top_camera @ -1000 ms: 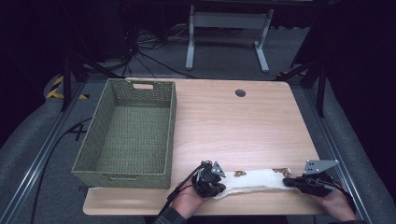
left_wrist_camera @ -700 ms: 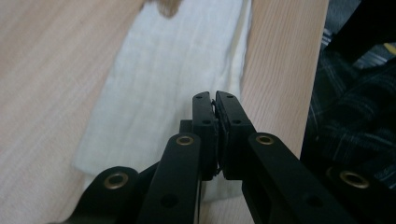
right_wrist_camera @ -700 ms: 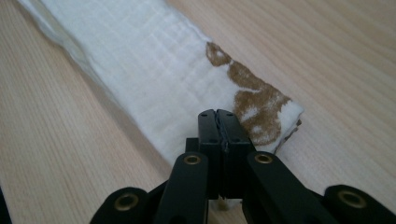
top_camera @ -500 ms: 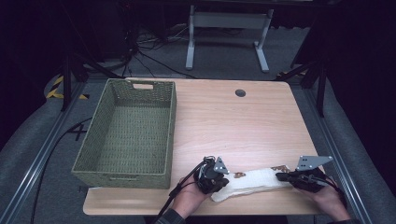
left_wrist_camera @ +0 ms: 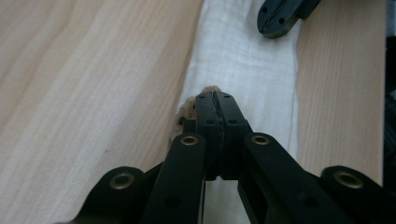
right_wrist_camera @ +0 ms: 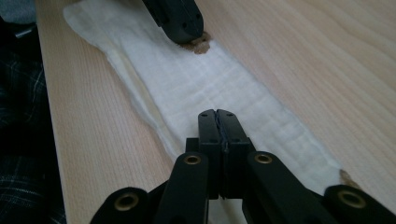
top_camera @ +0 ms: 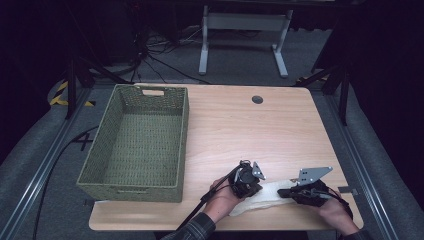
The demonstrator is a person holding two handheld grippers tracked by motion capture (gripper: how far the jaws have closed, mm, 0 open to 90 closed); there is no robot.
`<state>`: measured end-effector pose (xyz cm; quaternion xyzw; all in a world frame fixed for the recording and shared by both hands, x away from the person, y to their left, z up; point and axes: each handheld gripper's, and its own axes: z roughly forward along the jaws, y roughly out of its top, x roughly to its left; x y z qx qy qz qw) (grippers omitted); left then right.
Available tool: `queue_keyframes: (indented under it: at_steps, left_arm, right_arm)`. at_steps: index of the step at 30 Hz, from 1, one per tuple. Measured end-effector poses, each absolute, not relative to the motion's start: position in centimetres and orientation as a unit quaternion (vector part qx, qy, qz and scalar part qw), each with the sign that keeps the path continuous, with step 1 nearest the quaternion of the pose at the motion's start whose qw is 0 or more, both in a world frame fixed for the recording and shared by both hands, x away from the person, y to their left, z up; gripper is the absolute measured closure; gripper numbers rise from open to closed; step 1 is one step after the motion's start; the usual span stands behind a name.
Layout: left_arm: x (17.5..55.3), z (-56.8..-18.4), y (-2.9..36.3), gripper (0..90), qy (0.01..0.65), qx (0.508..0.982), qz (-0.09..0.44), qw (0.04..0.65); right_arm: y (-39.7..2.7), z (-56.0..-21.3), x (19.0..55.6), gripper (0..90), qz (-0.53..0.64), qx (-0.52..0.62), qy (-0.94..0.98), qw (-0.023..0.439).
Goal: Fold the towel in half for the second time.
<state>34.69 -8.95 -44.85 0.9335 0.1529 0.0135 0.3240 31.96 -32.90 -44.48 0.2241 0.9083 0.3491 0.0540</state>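
A long white cloth (top_camera: 267,196) lies folded flat near the table's front edge, with a small brown patch (right_wrist_camera: 200,46) at one end. My left gripper (top_camera: 251,189) is shut, its tip down on the cloth's left end by that brown patch (left_wrist_camera: 187,108). In the left gripper view its jaws (left_wrist_camera: 216,96) meet with no gap. My right gripper (top_camera: 283,193) is shut too, and its tip (right_wrist_camera: 217,115) rests on the middle of the cloth (right_wrist_camera: 196,81). Each gripper view shows the other gripper's tip farther along the cloth (left_wrist_camera: 243,56). Whether either tip pinches fabric cannot be told.
A large green woven basket (top_camera: 184,131) stands on the left half of the wooden table (top_camera: 250,130). A round cable hole (top_camera: 257,99) sits near the far edge. The table's front edge lies just behind both hands. A metal stand (top_camera: 242,22) is on the floor beyond.
The left gripper has moved right and slightly away from the front edge; the right gripper has moved left. The two tips are closer together, and the cloth between them looks shorter.
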Motion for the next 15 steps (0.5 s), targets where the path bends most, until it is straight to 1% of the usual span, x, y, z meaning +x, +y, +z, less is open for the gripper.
queue_keyframes:
  at_steps: [3, 7, 15]
  left_arm:
    - [34.6, -45.1, -9.0, 89.6, 0.155, 0.934, 0.011, 0.322]
    - [34.7, -45.0, -8.7, 89.7, 0.155, 0.936, 0.012, 0.315]
    - [34.0, -45.0, -7.6, 89.6, 0.157, 0.938, 0.011, 0.31]
  right_arm:
    - [-32.7, -44.9, 32.1, 89.8, 0.336, 0.225, 0.913, 0.053]
    - [-32.4, -44.9, 32.8, 89.9, 0.332, 0.23, 0.913, 0.062]
    - [-30.9, -45.0, 35.6, 90.0, 0.34, 0.257, 0.903, 0.061]
